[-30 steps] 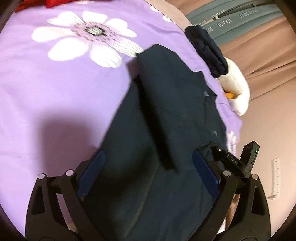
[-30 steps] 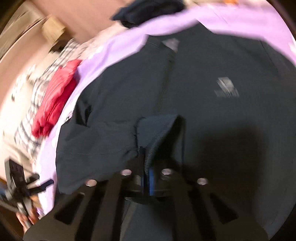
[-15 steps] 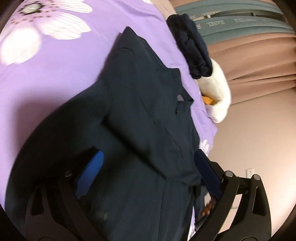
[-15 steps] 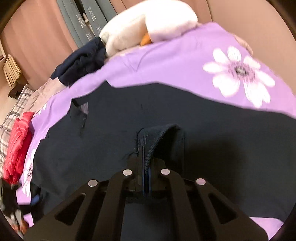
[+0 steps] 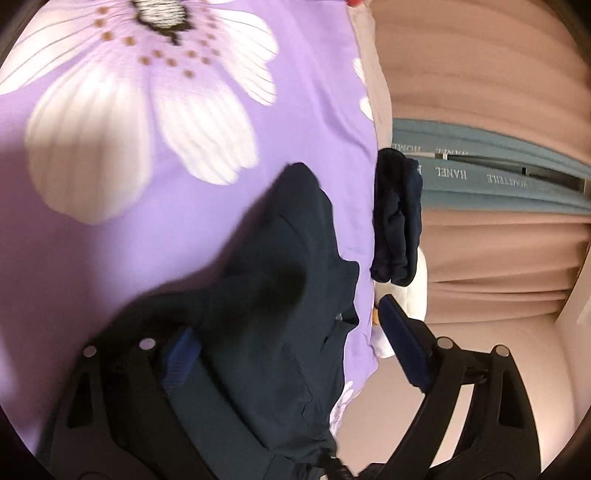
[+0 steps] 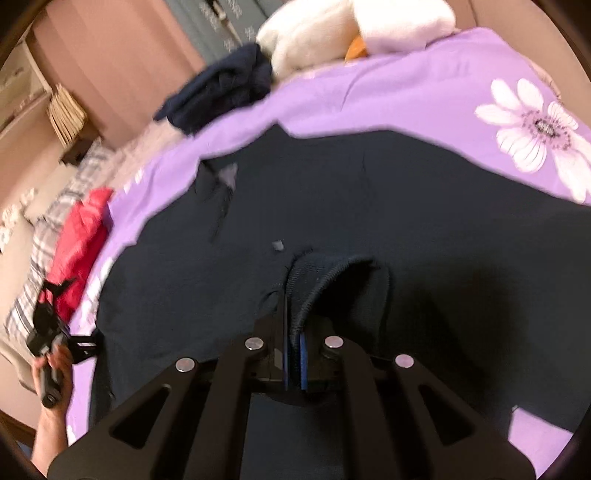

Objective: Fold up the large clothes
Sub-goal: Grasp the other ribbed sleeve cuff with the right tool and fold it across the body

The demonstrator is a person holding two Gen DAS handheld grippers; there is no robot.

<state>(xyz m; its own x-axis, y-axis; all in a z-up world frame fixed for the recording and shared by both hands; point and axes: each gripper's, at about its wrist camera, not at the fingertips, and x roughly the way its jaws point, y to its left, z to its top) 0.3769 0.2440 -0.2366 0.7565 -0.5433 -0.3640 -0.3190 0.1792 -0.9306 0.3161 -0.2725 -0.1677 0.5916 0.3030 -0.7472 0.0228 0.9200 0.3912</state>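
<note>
Right gripper (image 6: 293,354), nearest in its view, is pinching the ribbed cuff (image 6: 332,273) of a large dark navy fabric jacket (image 6: 369,206), jaws pressed together on the knit edge. The sleeve is being carried over the jacket body, which is lying mostly flat across the purple flower-print bed sheet (image 6: 424,88). Left gripper (image 5: 291,343) is hovering over the jacket's rumpled near part (image 5: 280,295), jaws spread wide but closing, cloth lying between them, pads not yet pressing. So folding looks early: one sleeve is coming in, the other side and the crosswise folds are left. Farther off, a folded dark navy garment (image 6: 221,88) and white plush toy (image 6: 332,33) are sitting at the bed's far edge; red clothing (image 6: 85,236) is lying far left.
</note>
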